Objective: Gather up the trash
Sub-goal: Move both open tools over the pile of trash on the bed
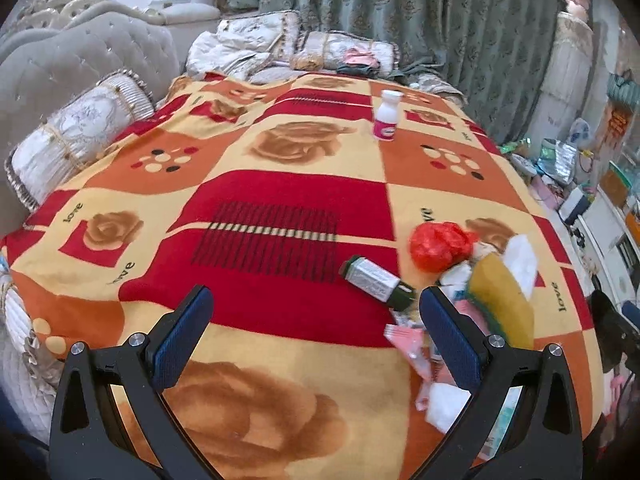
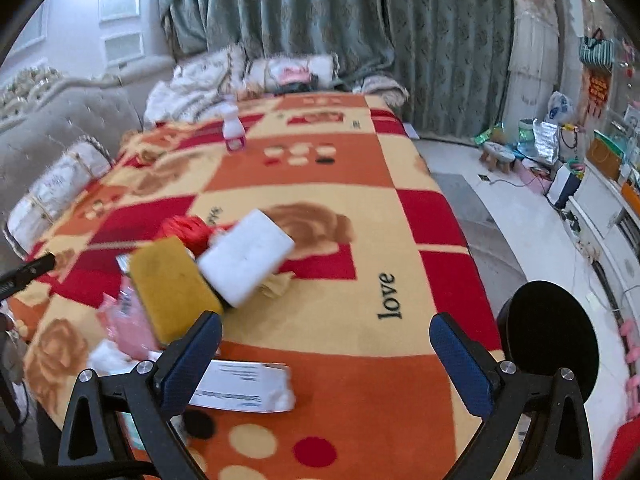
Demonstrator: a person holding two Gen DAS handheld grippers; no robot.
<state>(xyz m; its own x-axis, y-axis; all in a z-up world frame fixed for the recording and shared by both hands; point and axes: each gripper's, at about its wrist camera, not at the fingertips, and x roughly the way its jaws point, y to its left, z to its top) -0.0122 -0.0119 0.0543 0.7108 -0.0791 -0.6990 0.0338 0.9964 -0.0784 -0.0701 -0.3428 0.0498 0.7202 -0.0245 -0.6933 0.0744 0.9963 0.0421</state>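
Note:
On a red, orange and cream patterned blanket (image 1: 280,200) lies a heap of trash at the right: a crumpled red plastic bag (image 1: 440,245), a yellow sponge (image 1: 504,300), a white block (image 1: 520,264), pink wrappers (image 1: 412,344) and a small dark green bottle (image 1: 378,282) on its side. A white and pink bottle (image 1: 387,117) stands upright farther back. My left gripper (image 1: 316,320) is open above the blanket, its right finger beside the heap. My right gripper (image 2: 326,344) is open too, with the yellow sponge (image 2: 172,286), white block (image 2: 246,256) and a white paper packet (image 2: 244,388) near its left finger.
Pillows (image 1: 72,136) and a tufted headboard (image 1: 80,60) line the left side. Folded bedding (image 1: 280,48) and green curtains (image 1: 400,12) are at the far end. A black round stool (image 2: 552,332) stands at the bed's right edge, with cluttered floor items (image 2: 536,148) beyond.

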